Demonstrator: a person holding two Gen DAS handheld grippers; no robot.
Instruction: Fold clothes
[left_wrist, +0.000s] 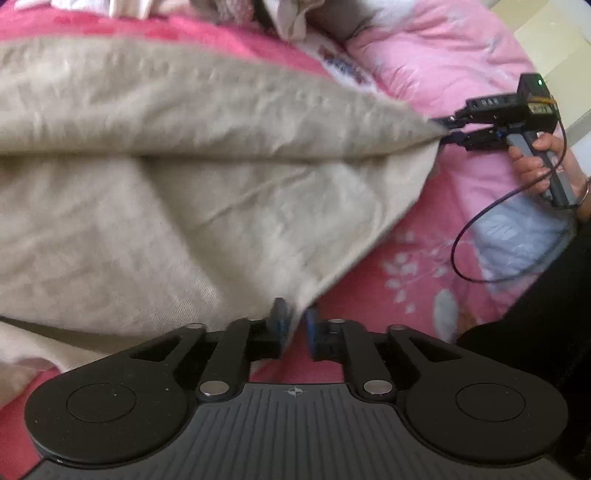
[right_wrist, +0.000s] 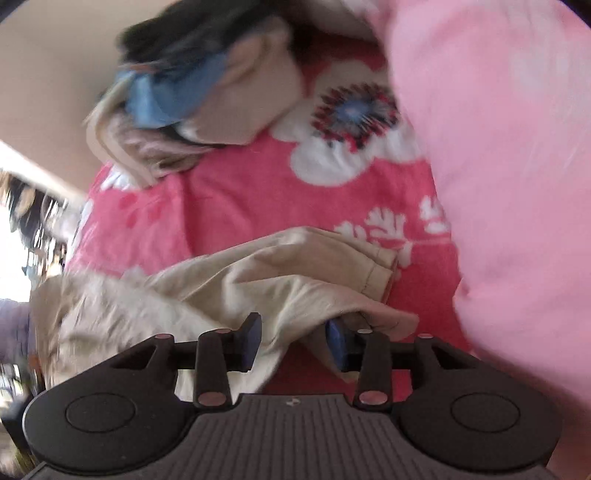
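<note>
Beige garment (left_wrist: 184, 184), pink bedspread (left_wrist: 424, 280), both grippers parted

left wrist: close above the garment (left_wrist: 184, 166), looking down across the bed (left_wrist: 424, 277)
right wrist: close, looking down
shared: garment, bed

My left gripper (left_wrist: 295, 328), jaws slightly apart, sits at the edge of a beige garment (left_wrist: 177, 184) spread over a pink floral bedspread (left_wrist: 417, 277); my right gripper (left_wrist: 448, 129) meets its far corner.

The beige garment (left_wrist: 166, 166) is cut off at the left edge; beyond it, piled clothes (right_wrist: 177, 92) are blurred.
</note>
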